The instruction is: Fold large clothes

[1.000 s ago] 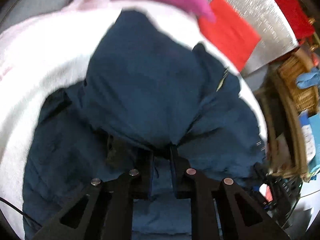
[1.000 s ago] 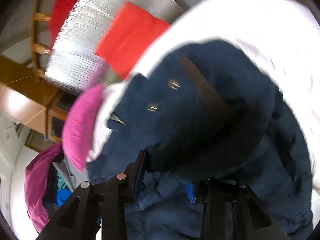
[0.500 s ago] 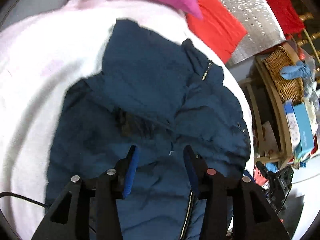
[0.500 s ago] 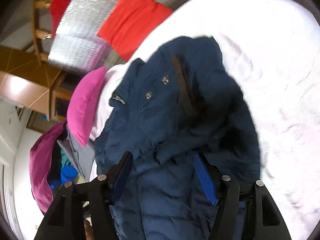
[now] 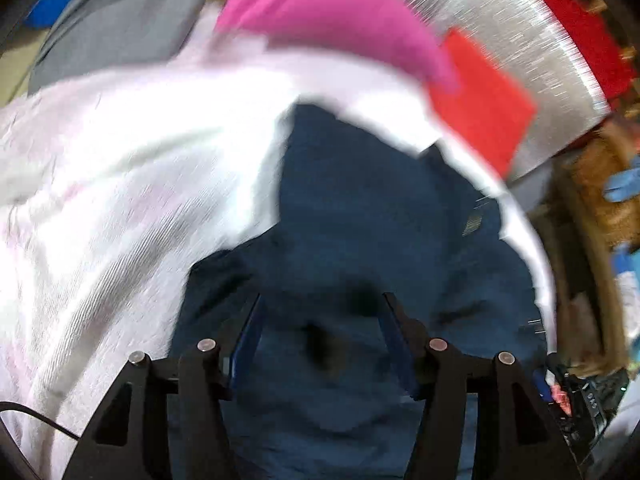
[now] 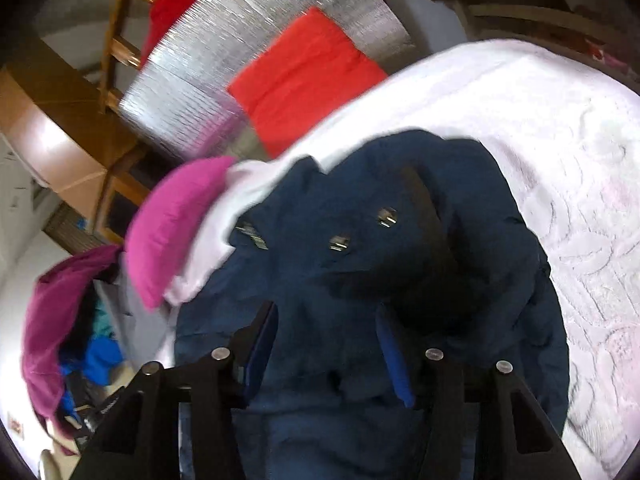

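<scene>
Both grippers have let go of the navy jacket [image 6: 360, 280] since a second ago, when each was pinched into its fabric. The left gripper [image 5: 320, 336] has just been opening and now stands with its jaws moderately wide above the cloth, nothing pressed between the blue pads. The right gripper [image 6: 326, 344] sprang wide and has just been closing partway again; its jaws are apart, with jacket fabric seen in the gap but, as far as I can tell, not clamped.

The jacket lies rumpled on the white bedspread [image 6: 560, 160], toward the edge of the bed that faces the pink pillow [image 6: 176, 228]. In the right wrist view a folded-over part sits on top of the body, showing two metal snaps [image 6: 340, 243] and a dark strip beside them. The left wrist view is smeared by motion, so the folds there are hard to read; a zipper glints near the jacket's right side.

Beyond the far edge of the bed, a red cloth [image 6: 304, 80] rests against a silver foil-like sheet [image 6: 240, 40]. The pink pillow touches the bedspread's edge, and a grey garment [image 5: 120, 20] lies beside it.
</scene>
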{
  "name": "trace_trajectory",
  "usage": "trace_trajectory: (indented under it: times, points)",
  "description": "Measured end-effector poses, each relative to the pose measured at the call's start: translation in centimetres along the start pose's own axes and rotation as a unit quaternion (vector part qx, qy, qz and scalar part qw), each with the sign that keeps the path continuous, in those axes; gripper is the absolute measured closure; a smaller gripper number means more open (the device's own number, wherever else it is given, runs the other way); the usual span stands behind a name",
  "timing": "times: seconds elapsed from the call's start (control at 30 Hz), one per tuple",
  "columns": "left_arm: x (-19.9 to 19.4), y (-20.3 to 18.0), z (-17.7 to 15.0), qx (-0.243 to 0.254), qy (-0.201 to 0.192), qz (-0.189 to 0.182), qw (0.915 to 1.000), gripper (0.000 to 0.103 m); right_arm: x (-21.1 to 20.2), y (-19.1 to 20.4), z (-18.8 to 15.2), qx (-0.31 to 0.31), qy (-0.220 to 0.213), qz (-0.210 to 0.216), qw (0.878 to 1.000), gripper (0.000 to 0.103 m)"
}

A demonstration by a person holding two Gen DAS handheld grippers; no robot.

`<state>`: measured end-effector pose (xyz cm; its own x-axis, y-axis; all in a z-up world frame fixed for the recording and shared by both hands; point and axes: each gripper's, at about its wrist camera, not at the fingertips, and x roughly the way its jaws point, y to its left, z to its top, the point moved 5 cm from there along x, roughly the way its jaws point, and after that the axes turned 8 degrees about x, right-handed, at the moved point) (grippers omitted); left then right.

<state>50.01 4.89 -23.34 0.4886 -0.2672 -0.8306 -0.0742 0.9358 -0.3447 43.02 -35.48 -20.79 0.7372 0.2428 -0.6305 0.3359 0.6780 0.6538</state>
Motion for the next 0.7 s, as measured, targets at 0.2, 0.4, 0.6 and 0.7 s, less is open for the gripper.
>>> trace_trajectory:
  times: [0.2,0.4,0.6,0.7]
  points:
    - [0.1,-0.1,0.2,0.000,0.006,-0.009,0.9999,0.044,2.2,-2.0,-0.2,0.020,0.038,-0.041,0.998,0.071]
    - [-2.6,-4.0,0.1,0.049,-0.041,-0.028,0.9975,0.044,0.2,1.1,-0.3,0.000,0.008,0.028,1.000,0.069]
    - [0.1,-7.8,-1.6,0.107,-0.009,-0.030,0.9938,0.043,3.0,3.0,-3.6,-0.051,0.068,0.017,0.996,0.069]
    - [2.4,-7.9,-2.4,0.117,0.018,-0.004,0.9929,0.043,4.4,2.6,-4.4,-0.060,0.093,-0.007,0.994,0.069]
